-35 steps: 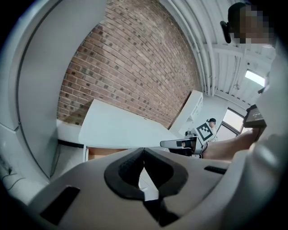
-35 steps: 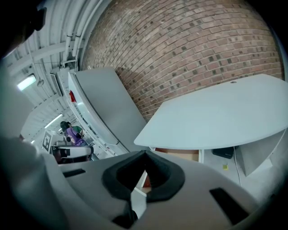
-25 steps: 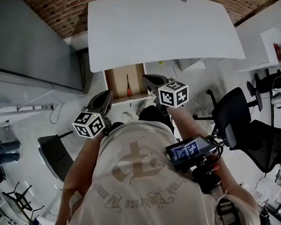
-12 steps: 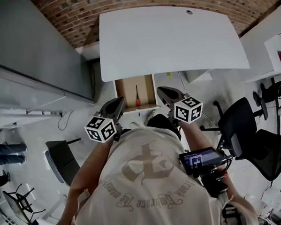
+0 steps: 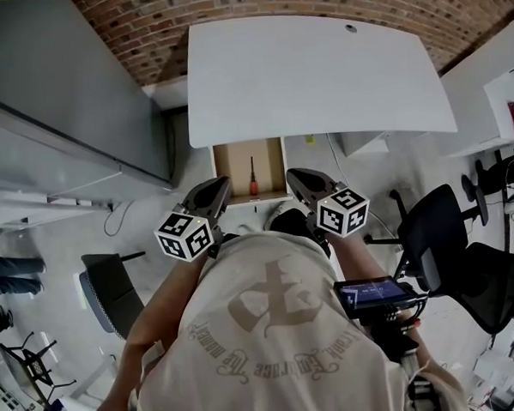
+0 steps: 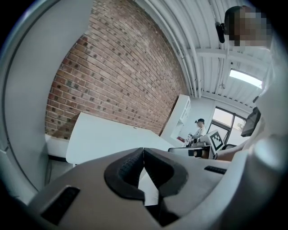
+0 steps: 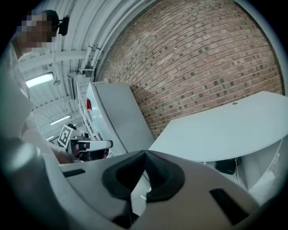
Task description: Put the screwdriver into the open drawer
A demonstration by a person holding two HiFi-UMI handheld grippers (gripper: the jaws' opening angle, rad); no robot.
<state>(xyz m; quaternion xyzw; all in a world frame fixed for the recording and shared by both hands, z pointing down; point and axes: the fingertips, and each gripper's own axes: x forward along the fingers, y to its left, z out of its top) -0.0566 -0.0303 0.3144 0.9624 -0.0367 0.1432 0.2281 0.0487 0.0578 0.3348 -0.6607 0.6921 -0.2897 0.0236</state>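
Screwdriver (image 5: 253, 176): lies lengthwise in the open drawer (image 5: 232, 163), red handle toward 6 o'clock; the task looks done.
Drawer: sticks out from under the bench (image 5: 319, 77) at the bench's 6 o'clock edge.
Left gripper (image 5: 213, 192): jaws closed on nothing, at the drawer's 7 o'clock.
Right gripper (image 5: 299, 179): jaws closed on nothing, at the drawer's 5 o'clock.
Risk: either gripper, being near the drawer front, bumps it; the jolt could roll the screwdriver or slam the drawer.

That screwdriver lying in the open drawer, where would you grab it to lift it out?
Probably the red handle, the end nearest the front of the drawer. The screwdriver lies flat with walls on both sides, so come straight down from above, tool jaws across the handle.
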